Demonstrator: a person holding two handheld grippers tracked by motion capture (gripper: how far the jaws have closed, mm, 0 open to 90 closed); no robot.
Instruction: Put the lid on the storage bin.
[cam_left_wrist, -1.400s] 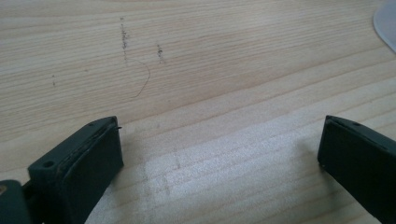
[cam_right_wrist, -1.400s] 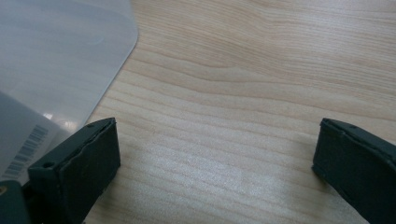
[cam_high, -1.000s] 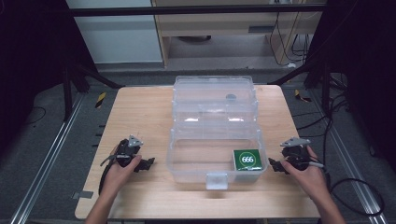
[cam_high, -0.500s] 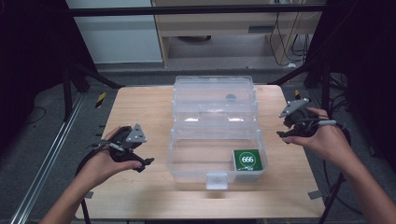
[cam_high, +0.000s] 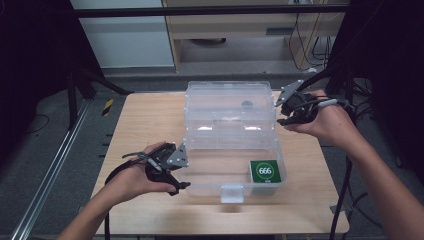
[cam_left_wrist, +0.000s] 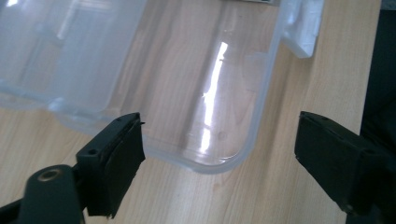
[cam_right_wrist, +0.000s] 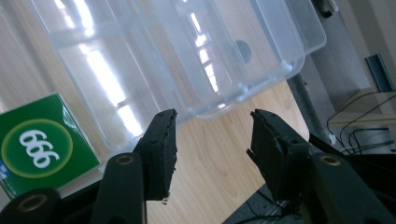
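Note:
A clear plastic box lies open on the wooden table (cam_high: 145, 125), its base (cam_high: 220, 167) in front and its lid (cam_high: 227, 102) folded back. A green carton marked 666 (cam_high: 265, 171) (cam_right_wrist: 39, 144) sits in the base's front right compartment. My left gripper (cam_high: 179, 171) (cam_left_wrist: 218, 120) is open, and its jaws straddle the base's front left corner (cam_left_wrist: 219, 158) without touching it. My right gripper (cam_high: 281, 113) (cam_right_wrist: 214, 116) is open and held above the table beside the lid's right edge. The lid's corner (cam_right_wrist: 261, 88) lies just beyond its jaws.
A white latch (cam_high: 231, 192) sticks out from the base's front wall. A dark round spot (cam_high: 246, 104) shows on the lid. Black frame posts stand at both sides of the table. Cables hang at the right, and a cabinet stands behind the table.
The right gripper has lifted from the table's front right and moved back to the lid's right edge. The left gripper has moved right, up to the base's front left corner.

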